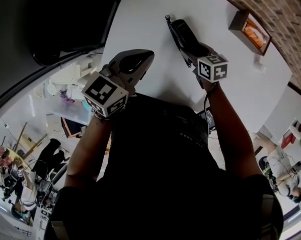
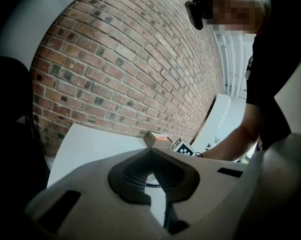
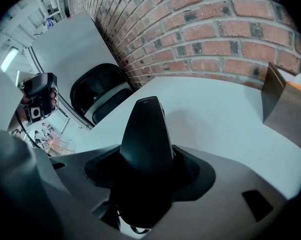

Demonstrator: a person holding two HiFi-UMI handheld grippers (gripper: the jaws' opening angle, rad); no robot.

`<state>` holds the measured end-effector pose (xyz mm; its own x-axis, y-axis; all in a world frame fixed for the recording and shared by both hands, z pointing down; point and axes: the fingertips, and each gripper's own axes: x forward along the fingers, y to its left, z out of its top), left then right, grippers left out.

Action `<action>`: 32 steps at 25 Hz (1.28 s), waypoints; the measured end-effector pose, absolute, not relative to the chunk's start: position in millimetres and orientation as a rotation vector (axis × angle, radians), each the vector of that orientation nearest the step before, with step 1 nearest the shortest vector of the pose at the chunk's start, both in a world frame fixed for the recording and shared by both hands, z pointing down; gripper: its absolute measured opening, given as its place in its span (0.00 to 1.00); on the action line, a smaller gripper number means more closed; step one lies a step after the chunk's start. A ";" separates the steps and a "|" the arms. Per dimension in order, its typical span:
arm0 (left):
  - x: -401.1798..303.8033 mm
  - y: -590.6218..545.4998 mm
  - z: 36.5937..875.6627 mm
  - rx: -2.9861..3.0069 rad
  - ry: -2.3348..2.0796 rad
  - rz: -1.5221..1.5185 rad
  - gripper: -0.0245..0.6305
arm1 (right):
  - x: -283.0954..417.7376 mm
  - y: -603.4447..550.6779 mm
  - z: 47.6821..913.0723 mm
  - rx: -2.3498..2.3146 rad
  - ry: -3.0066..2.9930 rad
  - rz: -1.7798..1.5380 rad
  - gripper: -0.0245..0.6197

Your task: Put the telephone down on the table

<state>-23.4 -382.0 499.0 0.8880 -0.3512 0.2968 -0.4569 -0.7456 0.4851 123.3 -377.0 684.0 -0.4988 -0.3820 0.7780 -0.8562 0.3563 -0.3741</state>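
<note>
The right hand-held gripper [image 1: 189, 48], in the head view, is clamped on the black telephone [image 1: 180, 31], which sticks out ahead of it over the white bench [image 1: 150, 19]; the left hand-held gripper [image 1: 141, 59] is beside it, to the left. The left gripper view shows its jaws pressed together on nothing, with a small box [image 2: 155, 138] far ahead. In the right gripper view the telephone fills the gap between the jaws.
</note>
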 end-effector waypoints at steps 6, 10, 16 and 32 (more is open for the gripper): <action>-24.8 -376.7 506.4 2.476 -0.578 0.268 0.05 | 127.2 -375.4 694.2 1.056 -2.011 1.029 0.47; -23.7 -373.2 508.0 2.477 -0.565 0.274 0.05 | 128.6 -374.7 698.4 1.063 -1.995 1.027 0.47; -21.8 -371.3 508.2 2.472 -0.558 0.268 0.05 | 129.0 -373.9 700.0 1.058 -1.971 1.009 0.47; -25.2 -364.1 510.5 2.465 -0.551 0.274 0.05 | 127.9 -366.5 708.5 1.043 -1.937 0.945 0.47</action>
<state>-25.2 -364.1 510.5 0.8929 -0.3233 0.3133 -0.4450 -0.7390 0.5058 127.9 -366.5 708.5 -0.4048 -0.3425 0.8478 -0.8790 0.4014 -0.2575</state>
